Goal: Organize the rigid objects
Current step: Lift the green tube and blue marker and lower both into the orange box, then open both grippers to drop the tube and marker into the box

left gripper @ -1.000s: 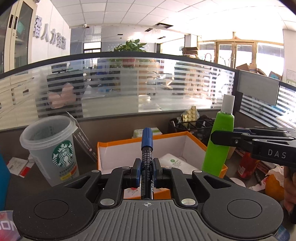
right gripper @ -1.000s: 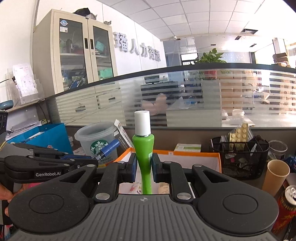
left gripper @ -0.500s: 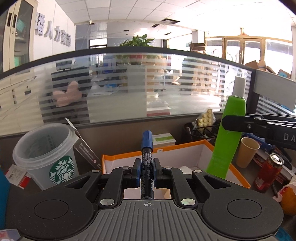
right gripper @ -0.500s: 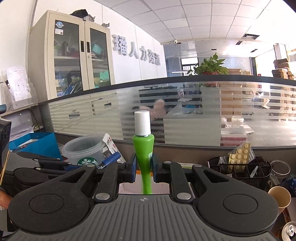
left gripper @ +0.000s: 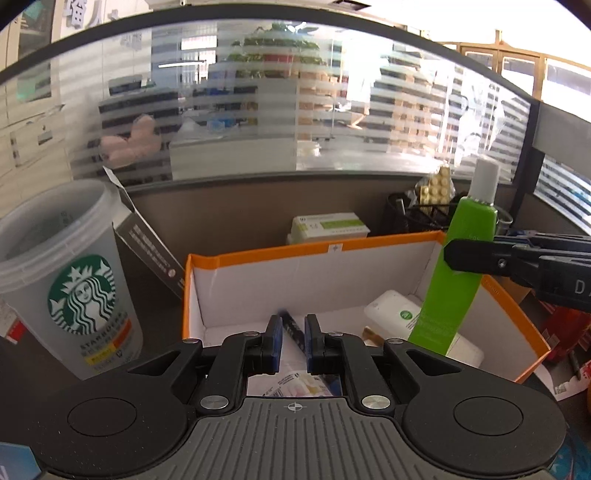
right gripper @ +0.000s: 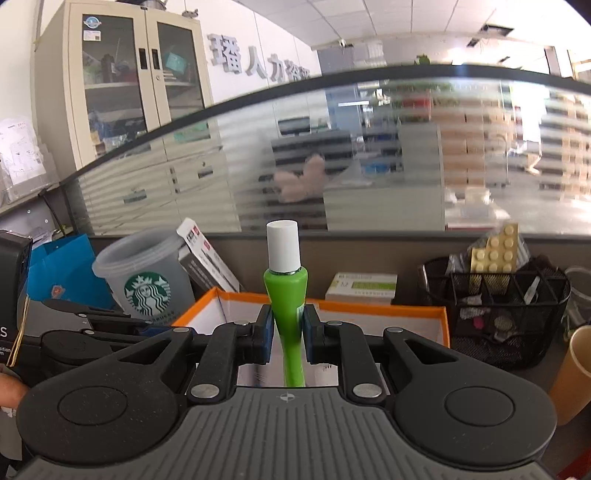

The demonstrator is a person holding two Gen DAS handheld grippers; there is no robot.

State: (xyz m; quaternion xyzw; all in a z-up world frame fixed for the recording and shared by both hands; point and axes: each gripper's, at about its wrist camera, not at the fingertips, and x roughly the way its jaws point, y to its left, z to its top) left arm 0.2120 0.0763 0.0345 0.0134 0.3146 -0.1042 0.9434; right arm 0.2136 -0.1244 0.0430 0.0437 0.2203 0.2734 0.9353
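Firmly, the stiff, light green tube [right gripper: 286, 321] was clamped mid-body by the right hand-held gripper [right gripper: 288, 338]; the left hand-held gripper [left gripper: 293, 341] was parted around a blurred pen [left gripper: 293, 328].

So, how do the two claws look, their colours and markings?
Both are matte black, with blue pads, silver screws and a ribbed grey base. The right claw carries white letters "DA"; the left claw has white lettering, cut off.

Striped frosted-glass partition [right gripper: 369, 155], beige glass-door cabinet [right gripper: 122, 85] at left, white tiled ceiling [right gripper: 388, 22], bright daylight.
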